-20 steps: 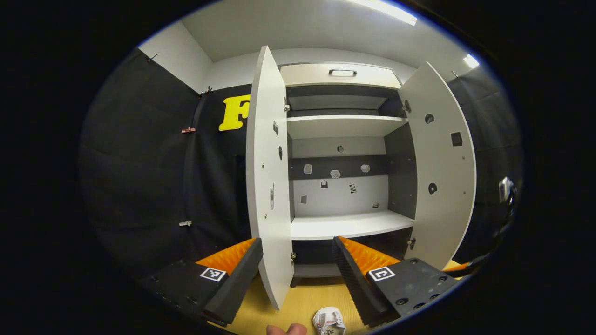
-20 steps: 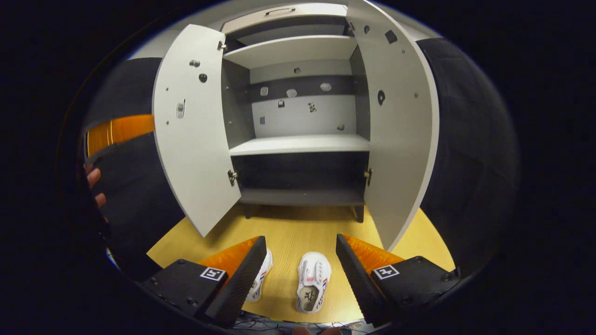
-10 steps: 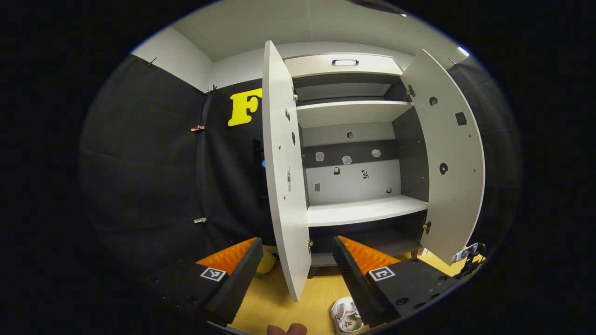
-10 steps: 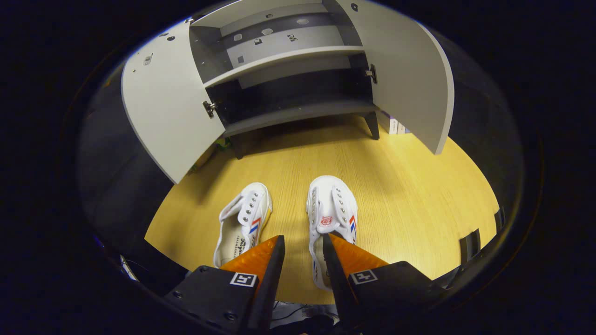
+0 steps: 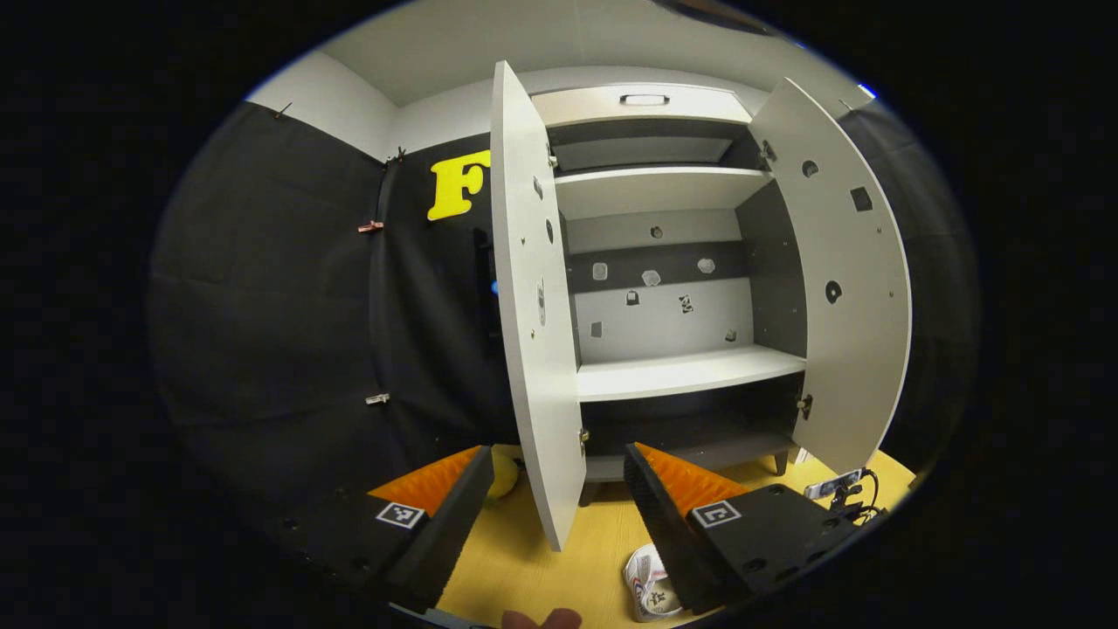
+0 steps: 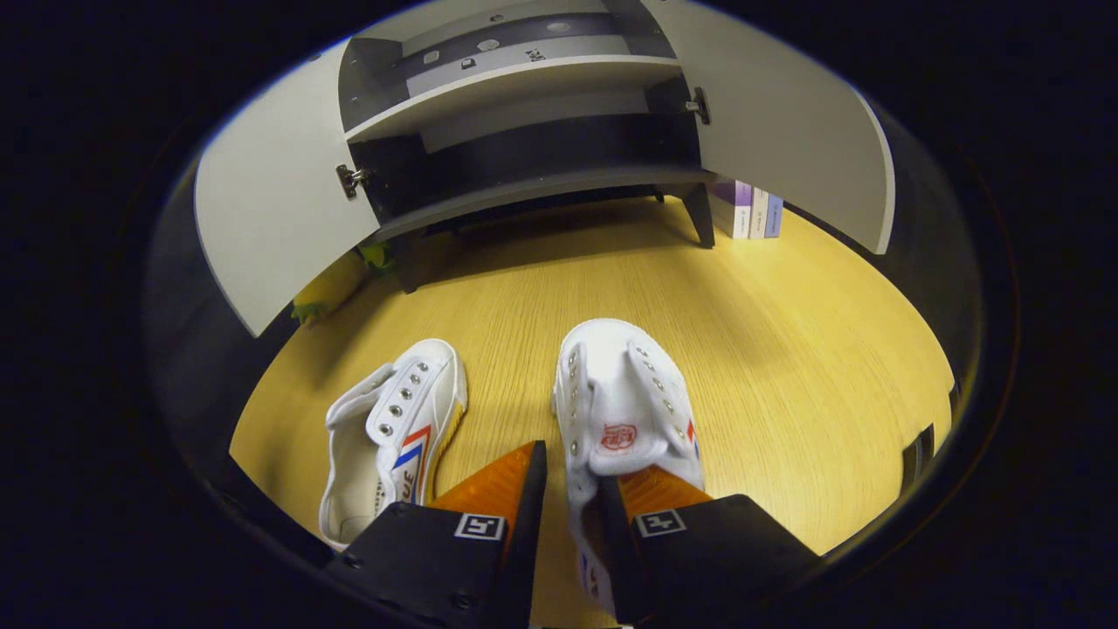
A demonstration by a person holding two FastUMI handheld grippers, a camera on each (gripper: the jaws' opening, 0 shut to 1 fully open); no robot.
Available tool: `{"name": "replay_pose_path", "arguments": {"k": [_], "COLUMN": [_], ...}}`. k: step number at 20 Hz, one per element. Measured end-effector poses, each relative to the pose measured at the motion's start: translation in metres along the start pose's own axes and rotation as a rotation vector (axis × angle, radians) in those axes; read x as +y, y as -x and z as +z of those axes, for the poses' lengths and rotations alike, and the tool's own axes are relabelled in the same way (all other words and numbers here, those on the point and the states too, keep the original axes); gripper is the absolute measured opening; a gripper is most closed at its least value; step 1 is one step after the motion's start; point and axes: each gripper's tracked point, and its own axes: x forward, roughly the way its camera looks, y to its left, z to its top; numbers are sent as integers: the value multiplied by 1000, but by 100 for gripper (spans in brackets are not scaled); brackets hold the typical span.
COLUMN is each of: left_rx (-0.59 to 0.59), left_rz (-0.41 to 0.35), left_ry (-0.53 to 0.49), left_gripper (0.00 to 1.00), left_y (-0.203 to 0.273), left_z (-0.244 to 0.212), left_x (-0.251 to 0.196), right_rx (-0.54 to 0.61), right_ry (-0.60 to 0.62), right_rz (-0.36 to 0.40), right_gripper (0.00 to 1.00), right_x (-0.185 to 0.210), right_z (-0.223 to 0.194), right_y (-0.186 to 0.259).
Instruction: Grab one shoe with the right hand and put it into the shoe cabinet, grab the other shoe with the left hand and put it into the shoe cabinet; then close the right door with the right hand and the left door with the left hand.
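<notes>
- The floor (image 6: 786, 349) is pale yellow wood with fine grain lines, and it looks flat and bare around the shoes.
- The shoe cabinet (image 5: 672, 384) stands on this floor on short dark legs; it is light grey outside and dark inside, with pale shelves.
- Both doors stand open: the left door (image 5: 533, 332) is seen almost edge-on in the left gripper view, the right door (image 5: 838, 288) swings outward.
- Black cloth covers the booth wall (image 5: 271, 306) beside the cabinet; above it there is a white wall and ceiling.
- The right shoe (image 6: 624, 411) lies on the floor in front of the cabinet, toe toward it; the left shoe (image 6: 393, 437) lies just beside it, apart.
- The right gripper (image 6: 572, 489) is low over the right shoe, its fingers narrow on each side of the shoe's left wall; I cannot tell if both press it.
- The left gripper (image 5: 559, 489) is held higher facing the cabinet, jaws wide and holding nothing.
- Some books (image 6: 751, 210) stand by the cabinet's right leg.
</notes>
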Motion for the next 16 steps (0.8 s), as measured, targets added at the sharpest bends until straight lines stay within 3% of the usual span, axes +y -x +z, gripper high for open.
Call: {"name": "replay_pose_path", "arguments": {"k": [3,4,5,7,9,10,11,16], "left_rx": [28,37,44,58,63,65,70,87], "left_rz": [-10,-13,-16,-18,-23,-24,-23,-20], "left_ry": [-14,-18,-22,-27,-21,-20,-20,14], "left_gripper": [95,95,96,98,97,97,97,97], "left_y": [4,5,5,6,7,7,6,5], "left_z": [-13,-17,-21,-26,-29,-31,-32,-38], "left_x": [-5,-6,-8,-11,-14,-15,-15,-13], "right_rx": [-64,-84,-84,-68,-51,-48,-51,-76], "right_ry": [2,-5,3,32,23,29,31,49], "right_rz": [-34,-14,-10,9,25,30,32,71], "right_gripper": [39,22,24,10,10,5,10,10], "right_x": [-6,-1,-1,-1,-2,-6,-9,-7], "right_z": [15,17,18,14,20,25,33,89], "right_y": [-14,-24,-23,-22,-13,-7,2,61]}}
